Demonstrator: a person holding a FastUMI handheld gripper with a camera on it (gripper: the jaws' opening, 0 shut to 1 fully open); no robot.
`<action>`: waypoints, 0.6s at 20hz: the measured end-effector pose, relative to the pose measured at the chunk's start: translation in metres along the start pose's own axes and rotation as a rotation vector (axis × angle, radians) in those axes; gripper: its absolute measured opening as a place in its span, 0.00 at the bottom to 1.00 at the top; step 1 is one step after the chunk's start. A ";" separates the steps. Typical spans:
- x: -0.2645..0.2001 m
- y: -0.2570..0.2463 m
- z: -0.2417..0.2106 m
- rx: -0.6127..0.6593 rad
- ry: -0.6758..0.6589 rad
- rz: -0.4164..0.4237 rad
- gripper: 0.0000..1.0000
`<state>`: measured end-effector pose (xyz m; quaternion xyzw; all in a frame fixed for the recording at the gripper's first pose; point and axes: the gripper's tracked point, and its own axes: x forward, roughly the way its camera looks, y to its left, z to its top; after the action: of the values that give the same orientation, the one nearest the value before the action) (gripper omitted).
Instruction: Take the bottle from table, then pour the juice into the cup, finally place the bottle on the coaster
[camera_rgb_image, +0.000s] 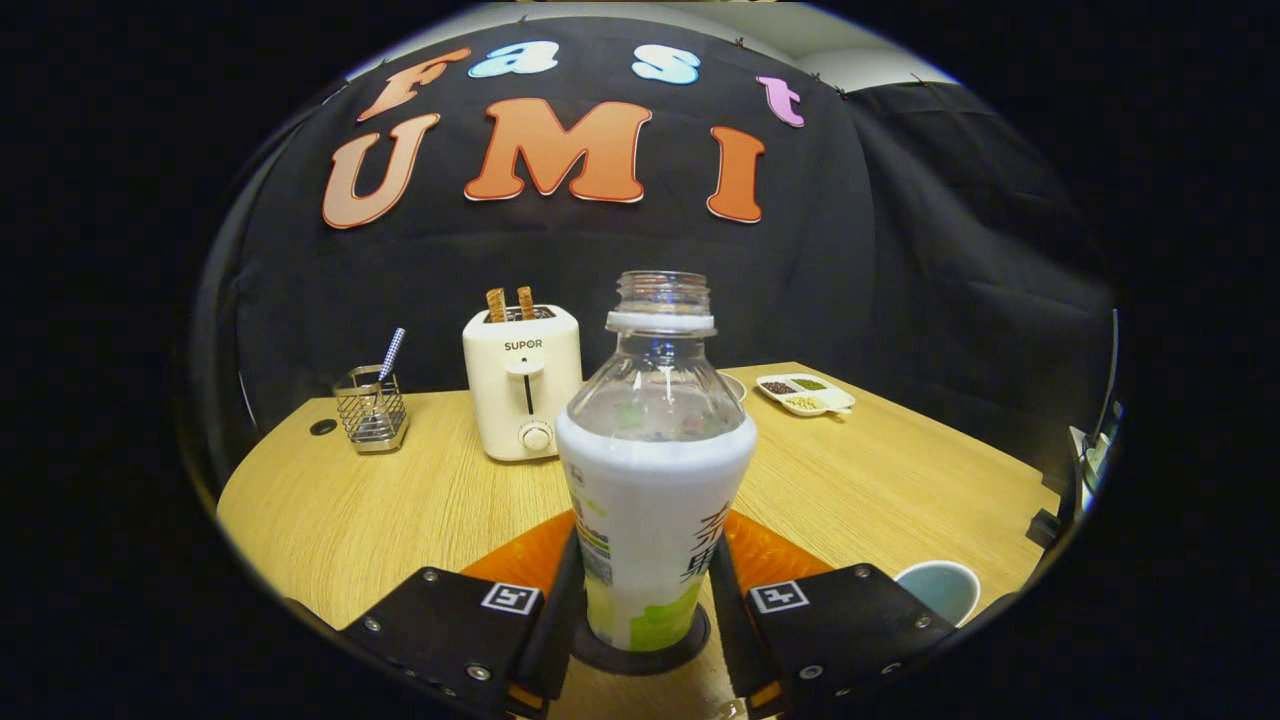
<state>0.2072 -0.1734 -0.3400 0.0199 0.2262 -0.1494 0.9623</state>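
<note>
Bottle (655, 470) stands upright on the dark coaster (640, 650), between the tongs (645, 610), whose fingers flank its lower body; we cannot tell whether they press it or have let go. We judge this the last step: open and back straight off. Cup (938, 588) sits beside, its inside hidden. Toaster (522, 382) stands beyond on the worktop (880, 480).

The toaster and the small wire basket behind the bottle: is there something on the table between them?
No. In the gripper view, only bare table lies between the toaster and the wire basket.
</note>
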 end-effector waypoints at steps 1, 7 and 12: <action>-0.001 0.001 0.000 0.002 -0.004 0.001 0.63; -0.006 0.008 -0.009 0.024 0.007 0.020 0.67; -0.025 0.008 -0.004 0.039 -0.008 0.019 0.84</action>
<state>0.1862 -0.1583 -0.3325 0.0404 0.2190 -0.1447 0.9641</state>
